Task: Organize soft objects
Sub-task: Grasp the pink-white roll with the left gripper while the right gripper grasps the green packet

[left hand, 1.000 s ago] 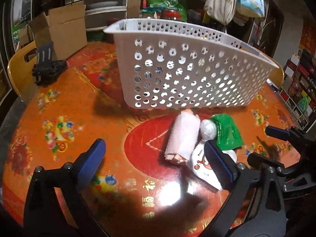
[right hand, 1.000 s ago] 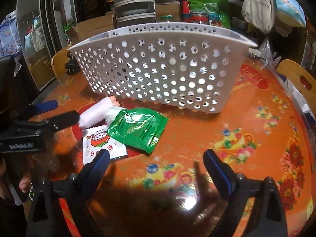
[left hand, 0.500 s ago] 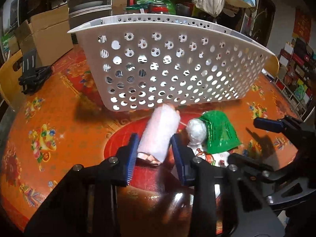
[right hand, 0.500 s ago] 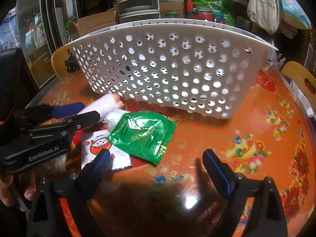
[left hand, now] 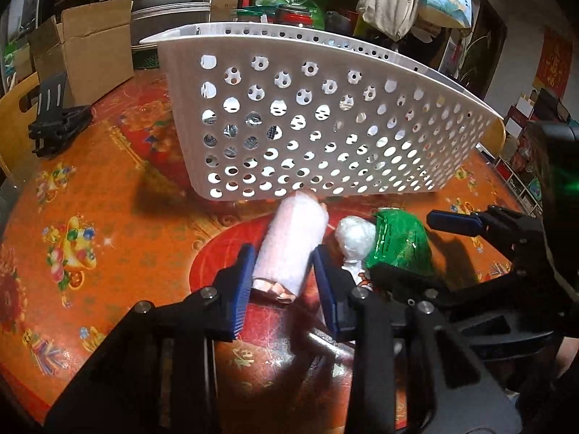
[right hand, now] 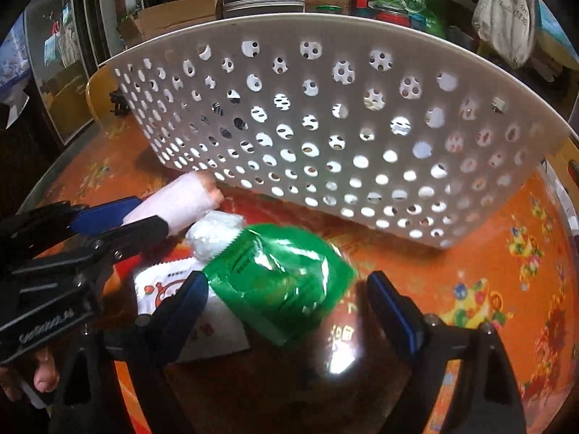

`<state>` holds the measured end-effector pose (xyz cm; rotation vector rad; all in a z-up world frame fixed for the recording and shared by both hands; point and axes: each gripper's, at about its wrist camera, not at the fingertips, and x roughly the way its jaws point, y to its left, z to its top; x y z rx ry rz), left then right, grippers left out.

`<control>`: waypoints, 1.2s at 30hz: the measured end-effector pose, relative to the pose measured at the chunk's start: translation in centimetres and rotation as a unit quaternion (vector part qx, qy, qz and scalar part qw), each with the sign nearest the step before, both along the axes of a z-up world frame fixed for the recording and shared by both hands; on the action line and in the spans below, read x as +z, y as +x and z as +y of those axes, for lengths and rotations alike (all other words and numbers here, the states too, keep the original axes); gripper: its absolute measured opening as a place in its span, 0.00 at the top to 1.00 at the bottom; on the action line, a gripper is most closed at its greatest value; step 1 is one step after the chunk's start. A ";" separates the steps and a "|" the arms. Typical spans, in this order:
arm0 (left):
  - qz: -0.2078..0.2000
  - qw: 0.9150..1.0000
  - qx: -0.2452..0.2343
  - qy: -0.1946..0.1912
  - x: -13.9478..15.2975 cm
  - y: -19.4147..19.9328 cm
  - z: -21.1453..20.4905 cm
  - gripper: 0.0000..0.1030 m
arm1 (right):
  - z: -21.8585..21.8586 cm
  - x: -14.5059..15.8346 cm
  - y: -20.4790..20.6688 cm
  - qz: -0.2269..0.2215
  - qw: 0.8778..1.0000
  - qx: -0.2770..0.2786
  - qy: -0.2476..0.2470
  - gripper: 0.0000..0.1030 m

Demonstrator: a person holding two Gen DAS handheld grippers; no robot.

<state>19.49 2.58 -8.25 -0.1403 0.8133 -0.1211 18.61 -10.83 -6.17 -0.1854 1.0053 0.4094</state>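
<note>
Orange table [left hand: 108,224], left claw [left hand: 282,271] clamped on pink roll [left hand: 289,242] — right claw [right hand: 286,296] apart, closing, straddling green packet [right hand: 282,282]

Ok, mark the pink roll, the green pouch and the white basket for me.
pink roll [left hand: 289,242], left wrist view, middle of its wrapped side.
green pouch [right hand: 278,282], right wrist view, centre of its crinkled face.
white basket [right hand: 325,123], right wrist view, perforated near wall.

white packet [right hand: 188,311] half-hidden under green pouch [right hand: 282,282], print unreadable
</note>
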 end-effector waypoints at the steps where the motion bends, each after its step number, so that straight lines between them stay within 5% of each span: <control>1: 0.000 1.000 0.000 0.000 0.0 0.0 -0.1 0.70 | 0.0 0.0 0.1 0.000 1.000 0.001 -0.001 0.16; 11: -0.001 1.000 0.000 -0.004 -0.1 0.0 -0.1 0.70 | -1.4 0.8 -0.7 -0.017 1.000 -0.004 0.005 0.64; 19: 0.000 1.000 -0.001 -0.004 -0.1 0.0 -0.1 0.70 | -2.1 1.0 -1.4 -0.024 1.000 0.005 0.002 0.81; 22: 0.001 1.000 -0.001 -0.005 -0.1 0.1 -0.2 0.70 | -2.4 1.0 -1.5 -0.022 1.000 0.003 0.012 0.81; 24: 0.001 1.000 -0.001 -0.005 -0.1 0.1 -0.2 0.70 | -2.4 0.9 -1.2 -0.017 1.000 0.003 0.017 0.72; 26: 0.001 1.000 -0.001 -0.005 -0.1 0.1 -0.2 0.70 | -2.3 1.0 -0.8 -0.012 1.000 0.002 0.019 0.44; 28: 0.001 1.000 -0.001 -0.005 -0.1 0.1 -0.2 0.70 | -1.9 1.1 -0.6 -0.012 1.000 0.015 0.020 0.36; 36: 0.004 1.000 -0.003 -0.005 -0.3 0.2 -0.3 0.70 | 0.1 0.3 0.8 0.003 0.999 0.039 -0.012 0.24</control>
